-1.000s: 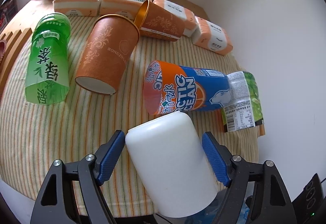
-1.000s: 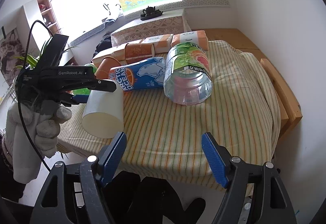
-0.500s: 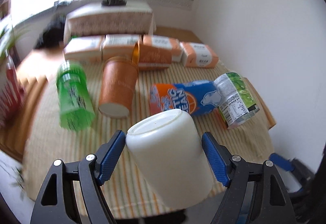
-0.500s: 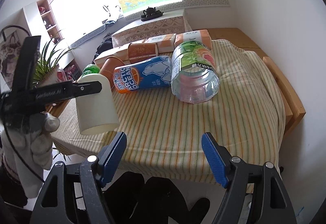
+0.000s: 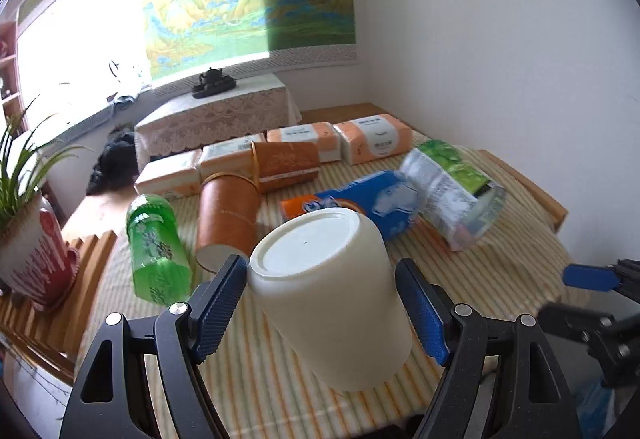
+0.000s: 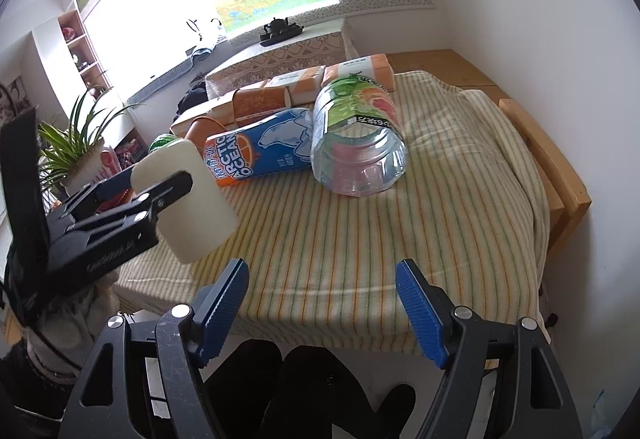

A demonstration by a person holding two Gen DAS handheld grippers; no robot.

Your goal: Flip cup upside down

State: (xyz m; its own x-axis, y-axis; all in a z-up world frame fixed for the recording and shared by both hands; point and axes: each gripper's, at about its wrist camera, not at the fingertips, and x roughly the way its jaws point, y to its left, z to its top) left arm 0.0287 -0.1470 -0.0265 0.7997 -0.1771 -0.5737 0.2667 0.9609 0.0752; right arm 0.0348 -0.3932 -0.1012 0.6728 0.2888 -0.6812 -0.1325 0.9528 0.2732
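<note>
My left gripper (image 5: 320, 291) is shut on a plain white cup (image 5: 328, 299) and holds it in the air above the near edge of the striped tablecloth (image 5: 280, 379). The cup's closed base points up and away from me, its mouth down and toward me. In the right wrist view the same cup (image 6: 192, 199) hangs tilted at the table's left front corner, clamped by the left gripper (image 6: 160, 195). My right gripper (image 6: 322, 299) is open and empty, below the table's front edge.
Lying on the cloth: a green cup (image 5: 156, 243), two orange paper cups (image 5: 228, 215), a blue-orange Arctic Ocean cup (image 5: 360, 199), a clear labelled cup (image 5: 452, 191). Tissue packs (image 5: 376, 139) line the back. A potted plant (image 5: 32, 251) stands at left. A wall is on the right.
My left gripper has lifted and tipped the white cup, so its base now points more upward. The view rose from the tabletop to the room. The right gripper stayed put.
</note>
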